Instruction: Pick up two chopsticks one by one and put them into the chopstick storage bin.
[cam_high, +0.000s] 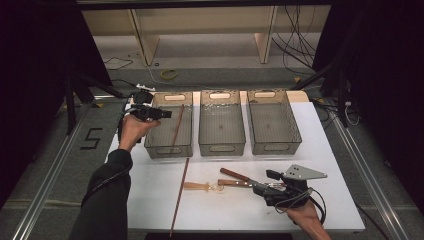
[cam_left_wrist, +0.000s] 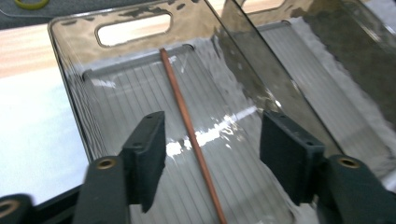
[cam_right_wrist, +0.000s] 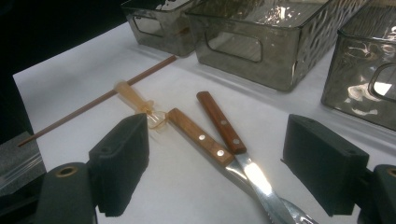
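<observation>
Left gripper view shows the left tongs (cam_left_wrist: 212, 154) wide open over the chopstick (cam_left_wrist: 189, 126) lying loose in the left bin (cam_left_wrist: 70, 93) — released. Right tongs (cam_right_wrist: 233, 168) (open, empty) straddle two knives (cam_right_wrist: 215, 140) on the counter (cam_right_wrist: 70, 79) — closing could catch both.

three bins (cam_high: 222, 122) stand side by side at the back of the table (cam_high: 150, 185), with no gap to slip between them. the left bin has one stick (cam_left_wrist: 187, 126) on its floor, with room on both sides. two knives (cam_right_wrist: 219, 135) and a long stick (cam_high: 179, 195) lie on the front part.
</observation>
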